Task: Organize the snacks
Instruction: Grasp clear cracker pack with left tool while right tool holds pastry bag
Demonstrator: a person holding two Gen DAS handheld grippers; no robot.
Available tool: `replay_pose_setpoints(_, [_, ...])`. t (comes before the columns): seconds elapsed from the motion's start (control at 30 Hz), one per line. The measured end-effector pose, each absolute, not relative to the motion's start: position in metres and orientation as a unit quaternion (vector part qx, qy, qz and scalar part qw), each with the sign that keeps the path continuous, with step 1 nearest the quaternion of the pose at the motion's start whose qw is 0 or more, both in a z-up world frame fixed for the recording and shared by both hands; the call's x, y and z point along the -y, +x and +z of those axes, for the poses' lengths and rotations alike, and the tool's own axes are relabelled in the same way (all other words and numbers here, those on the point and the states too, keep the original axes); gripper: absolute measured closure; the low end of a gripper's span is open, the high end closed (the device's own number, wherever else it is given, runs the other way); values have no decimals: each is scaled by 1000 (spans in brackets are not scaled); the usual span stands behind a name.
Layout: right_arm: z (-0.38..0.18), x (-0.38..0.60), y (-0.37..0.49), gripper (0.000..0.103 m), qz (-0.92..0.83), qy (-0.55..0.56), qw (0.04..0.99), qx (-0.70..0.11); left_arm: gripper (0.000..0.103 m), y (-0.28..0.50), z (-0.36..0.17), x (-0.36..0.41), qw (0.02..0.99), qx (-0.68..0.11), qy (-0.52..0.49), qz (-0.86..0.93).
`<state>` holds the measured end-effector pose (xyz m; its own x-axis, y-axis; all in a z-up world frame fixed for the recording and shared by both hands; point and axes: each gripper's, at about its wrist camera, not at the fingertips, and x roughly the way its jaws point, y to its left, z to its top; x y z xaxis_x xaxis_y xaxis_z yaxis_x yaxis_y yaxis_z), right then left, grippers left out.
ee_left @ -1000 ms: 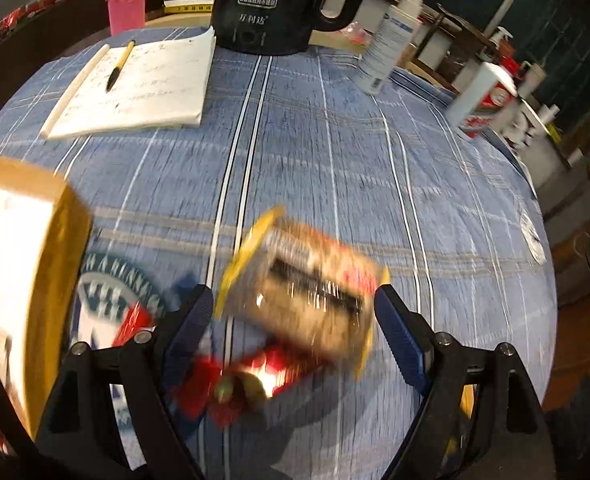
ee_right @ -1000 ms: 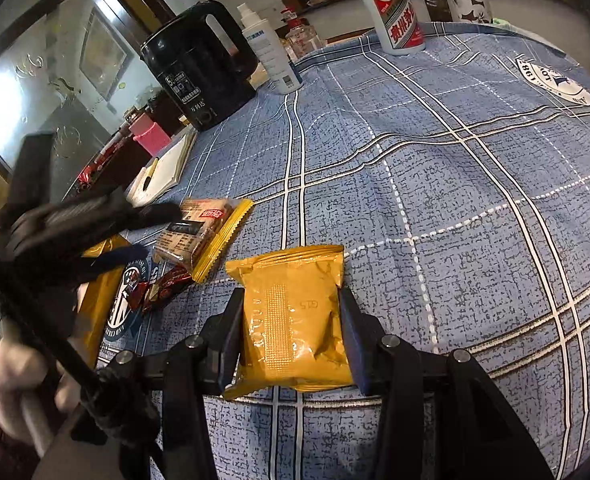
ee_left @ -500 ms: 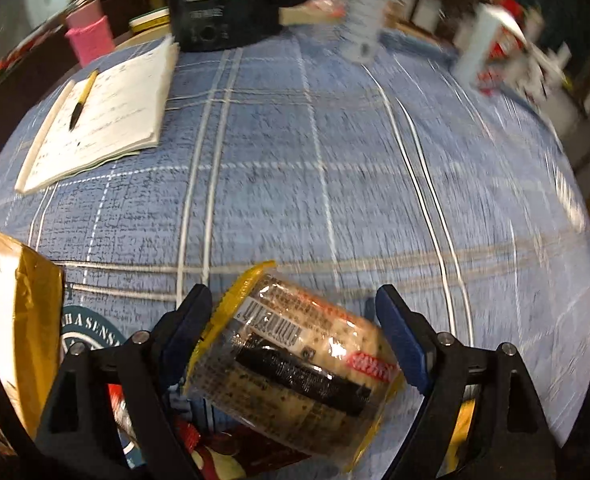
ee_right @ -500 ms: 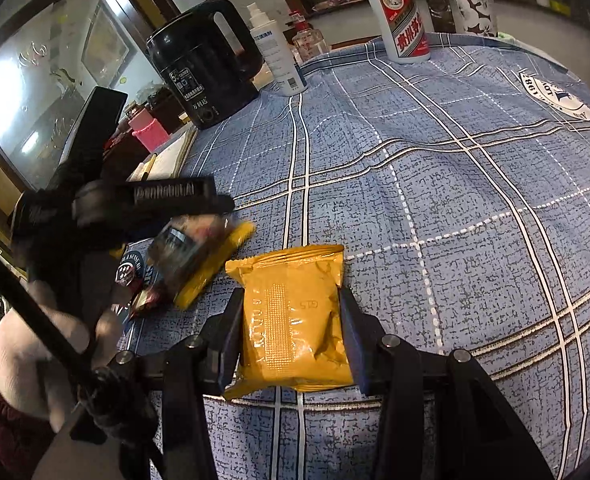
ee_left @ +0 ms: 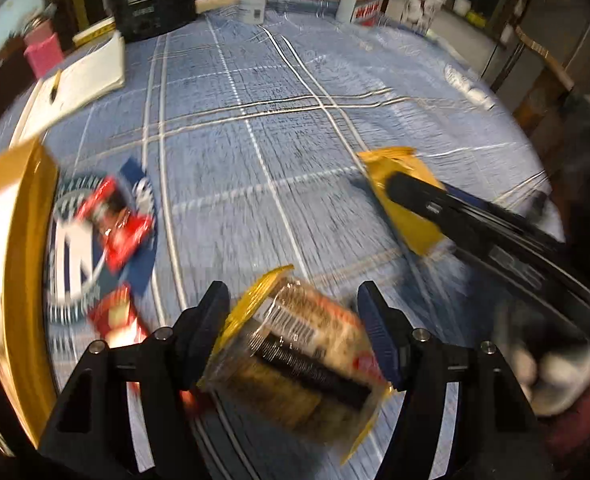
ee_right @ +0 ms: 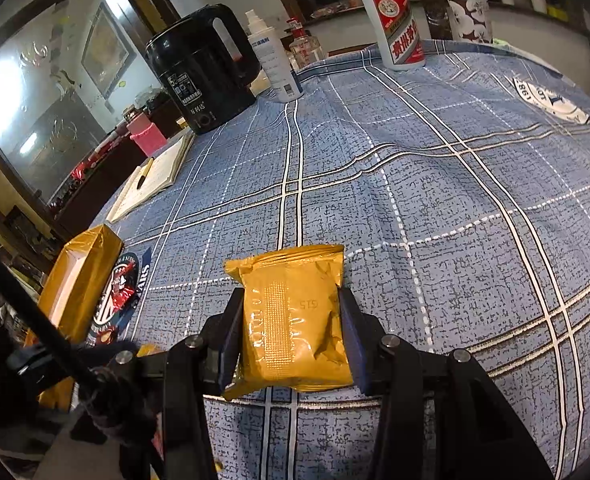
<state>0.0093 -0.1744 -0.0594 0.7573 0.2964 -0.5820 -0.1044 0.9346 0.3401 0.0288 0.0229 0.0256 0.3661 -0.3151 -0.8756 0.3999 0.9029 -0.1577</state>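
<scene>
My left gripper [ee_left: 291, 296] has a clear-wrapped cracker pack [ee_left: 303, 360] with yellow ends between its jaws. The jaws are closing and both pads touch the pack, which hangs tilted above the cloth. My right gripper [ee_right: 291, 300] is shut on a yellow pouch [ee_right: 295, 320] low over the blue checked tablecloth [ee_right: 415, 200]. That pouch [ee_left: 395, 168] also shows at the right of the left wrist view, under a black finger. Two red snack packets [ee_left: 115, 220] [ee_left: 115, 312] lie beside an open yellow box [ee_left: 19, 260] at the left.
At the table's far side stand a black kettle [ee_right: 203, 76], a spray bottle [ee_right: 275, 64], a white liquor bottle [ee_right: 399, 28] and a paper cup [ee_right: 467, 12]. A notebook with a pen [ee_right: 155, 176] and a pink cup [ee_right: 147, 136] are at the left. A gloved hand [ee_left: 555, 368] is at the right.
My left gripper narrowed onto the cracker pack, lifted it from beside the red packets and swung right with it toward the right gripper. The right gripper and its pouch stayed put.
</scene>
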Motion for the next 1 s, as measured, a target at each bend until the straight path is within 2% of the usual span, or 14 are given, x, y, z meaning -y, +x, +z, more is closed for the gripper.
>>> replay_pose_setpoints(0.27, [-60,175,8,59,110,147,926,-330,29,-42,47,-50,847,-476,-62,-229])
replay_pose_setpoints(0.57, [-55,198,-29,59,99,160,921,-342,28,-43,28,-37,848,-486,-60,-202])
replay_pose_setpoints(0.77, [-48,220,-59,59,93,158,927,-327,21,-24,20,-34,850,-489,-78,-179])
replay_pose_setpoints(1.0, [-45,217,-81,59,104,151,931,-314,17,-19,17,-13,862,-484,-19,-146])
